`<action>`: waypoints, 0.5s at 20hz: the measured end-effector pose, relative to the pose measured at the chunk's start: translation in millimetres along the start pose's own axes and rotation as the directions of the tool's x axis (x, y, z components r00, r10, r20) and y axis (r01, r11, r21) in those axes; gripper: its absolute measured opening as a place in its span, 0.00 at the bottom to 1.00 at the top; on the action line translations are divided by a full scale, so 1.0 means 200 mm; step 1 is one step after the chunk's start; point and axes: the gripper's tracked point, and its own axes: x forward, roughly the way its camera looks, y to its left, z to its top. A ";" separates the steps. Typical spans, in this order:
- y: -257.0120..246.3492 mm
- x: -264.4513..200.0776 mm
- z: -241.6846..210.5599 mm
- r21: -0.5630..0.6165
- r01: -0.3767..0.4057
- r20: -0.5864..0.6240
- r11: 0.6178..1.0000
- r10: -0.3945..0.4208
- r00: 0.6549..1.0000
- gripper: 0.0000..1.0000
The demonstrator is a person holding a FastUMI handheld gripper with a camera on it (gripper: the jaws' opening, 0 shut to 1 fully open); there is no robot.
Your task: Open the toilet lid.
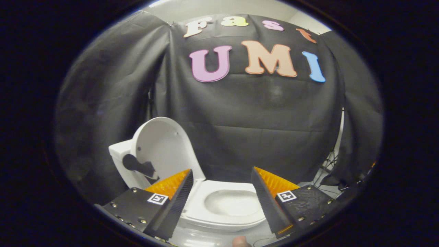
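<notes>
Claw point(221, 202) spread wide above seat point(205, 209), lid point(164, 147) upright

- raised white plastic toilet lid point(161, 144): lower edge hidden behind the gripper point(222, 178)'s left finger, so hinge can't be seen
- white toilet seat ring point(224, 214): both sides covered by the spread fingers, holding nothing; bowl depth a soft blur
- white ceramic cistern point(118, 151): mostly hidden behind lid
- dark flat shape point(137, 165) on the lid: can't tell what it is
- small rounded fingertip-like thing point(240, 242) below the fingers: cut off, unclear
- thin dark stand legs point(325, 171) beside the cloth: too small to tell
</notes>
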 end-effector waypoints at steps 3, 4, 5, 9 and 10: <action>-0.18 -0.06 0.09 0.015 0.040 0.030 0.999 -0.040 0.999 0.99; -0.22 -0.08 0.11 0.033 0.036 0.036 0.999 -0.038 0.999 0.99; -0.25 -0.08 0.12 0.053 0.037 0.037 0.998 -0.039 0.999 0.99; -0.28 -0.14 0.18 0.073 0.029 0.057 0.997 -0.034 0.998 0.99; -0.28 -0.14 0.20 0.073 0.031 0.064 0.997 -0.035 0.997 0.99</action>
